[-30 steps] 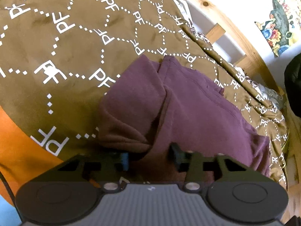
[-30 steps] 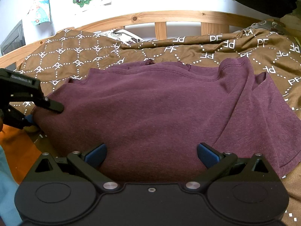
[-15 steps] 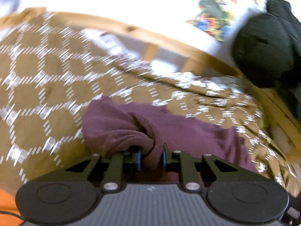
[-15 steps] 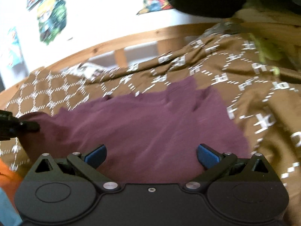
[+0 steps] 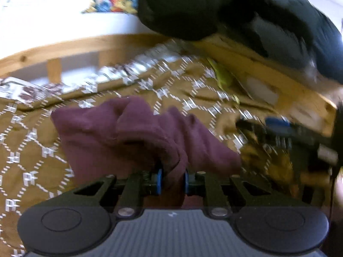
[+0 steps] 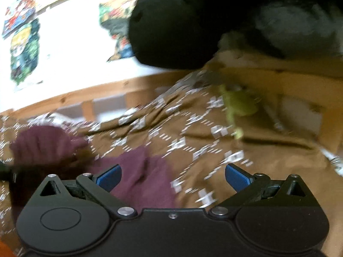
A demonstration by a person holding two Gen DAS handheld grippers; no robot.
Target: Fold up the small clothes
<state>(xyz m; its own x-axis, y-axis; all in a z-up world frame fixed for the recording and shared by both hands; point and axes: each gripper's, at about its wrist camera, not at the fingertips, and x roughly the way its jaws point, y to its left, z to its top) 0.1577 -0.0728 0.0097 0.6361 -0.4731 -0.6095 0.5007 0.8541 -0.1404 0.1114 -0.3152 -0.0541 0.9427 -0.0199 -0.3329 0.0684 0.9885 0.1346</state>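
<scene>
We see the left gripper (image 5: 171, 181) at bottom centre of the left wrist view, jaws narrow and clamped on a bunched fold of the maroon shirt (image 5: 137, 135). Its jaws have just been closing, with that fabric between the blue pads (image 5: 159, 181). The shirt fans out from the pads toward the centre-left of the frame, rumpled, lying on the brown patterned duvet (image 5: 32, 141).

In the right wrist view the right gripper (image 6: 172, 177) sits at bottom centre, jaws wide apart. Nothing is pinched between its blue pads (image 6: 236, 176). The shirt (image 6: 139, 177) runs under and behind the left-hand pad, with a raised bunch of it at mid-left; the right-hand pad stands over bare duvet (image 6: 214, 150).

The right gripper also shows as a blurred dark shape with a blue pad at the right edge of the left wrist view; we cannot tell its state from there.

Background, both views:
- Wooden bed rail (image 5: 70, 49) curves across upper left, slats below it.
- Black bundle of fabric (image 6: 182, 21) fills upper centre to upper right, resting above the rail.
- Colourful posters (image 6: 23, 49) on the white wall, upper left.
- A small yellow-green item (image 6: 238, 105) lies on the duvet at centre right; too blurred to name.

Heavy motion blur in both frames.
</scene>
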